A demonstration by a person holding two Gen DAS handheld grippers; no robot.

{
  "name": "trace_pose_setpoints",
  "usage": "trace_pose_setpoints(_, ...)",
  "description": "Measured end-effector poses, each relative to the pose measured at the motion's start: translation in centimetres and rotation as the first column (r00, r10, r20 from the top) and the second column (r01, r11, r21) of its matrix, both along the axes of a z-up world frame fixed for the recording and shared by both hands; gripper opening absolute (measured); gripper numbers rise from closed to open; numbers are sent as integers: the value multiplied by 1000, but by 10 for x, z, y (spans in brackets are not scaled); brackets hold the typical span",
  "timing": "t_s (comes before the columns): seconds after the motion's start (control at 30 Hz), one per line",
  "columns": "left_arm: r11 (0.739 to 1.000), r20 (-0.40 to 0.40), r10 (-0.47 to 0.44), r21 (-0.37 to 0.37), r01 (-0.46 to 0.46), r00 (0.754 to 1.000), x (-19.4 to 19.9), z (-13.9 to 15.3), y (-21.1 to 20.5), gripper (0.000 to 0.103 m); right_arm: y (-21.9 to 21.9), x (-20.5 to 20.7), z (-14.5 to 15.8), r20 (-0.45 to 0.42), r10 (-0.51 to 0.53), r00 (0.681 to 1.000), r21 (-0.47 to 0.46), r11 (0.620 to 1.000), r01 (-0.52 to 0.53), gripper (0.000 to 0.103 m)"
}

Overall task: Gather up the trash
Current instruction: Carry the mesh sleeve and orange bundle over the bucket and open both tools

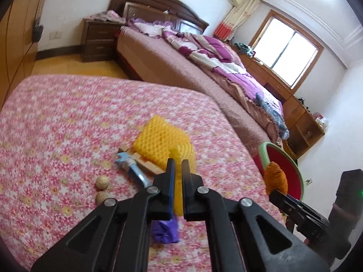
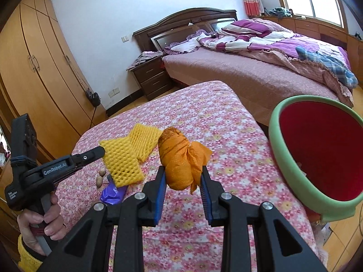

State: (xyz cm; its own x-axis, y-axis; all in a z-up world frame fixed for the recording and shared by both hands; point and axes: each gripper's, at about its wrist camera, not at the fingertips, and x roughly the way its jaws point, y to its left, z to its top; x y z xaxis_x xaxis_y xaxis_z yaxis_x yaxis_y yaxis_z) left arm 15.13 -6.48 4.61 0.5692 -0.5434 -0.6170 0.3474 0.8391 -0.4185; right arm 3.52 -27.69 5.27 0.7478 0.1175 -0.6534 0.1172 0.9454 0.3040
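Yellow foam mesh sleeve [image 1: 181,158] is clamped in left gripper [image 1: 178,163] above pink floral tablecloth [image 1: 56,117]. Right wrist: right gripper [image 2: 181,176] pinches crumpled orange paper wad [image 2: 179,158] beside green-rimmed red bin [image 2: 292,167].

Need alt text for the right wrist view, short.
The right gripper holds a crumpled orange paper wad above a table covered in pink floral cloth, beside a red bin with a green rim. To the left, the left gripper pinches a yellow foam fruit net; peanut shells and a purple wrapper lie below.
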Motion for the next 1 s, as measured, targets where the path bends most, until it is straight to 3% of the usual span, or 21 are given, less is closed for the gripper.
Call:
trace_pose_setpoints(0.43,995,112,-100,31,97,989,-40,48,-49,3,-30,-36,15,23,-85,996,-30,996,86,31)
trace_pose_setpoints(1.0,959,136,-276,97,265,951,-61,56,-164,3,-111,-72,10,10,-269,963,-62,961,269,31)
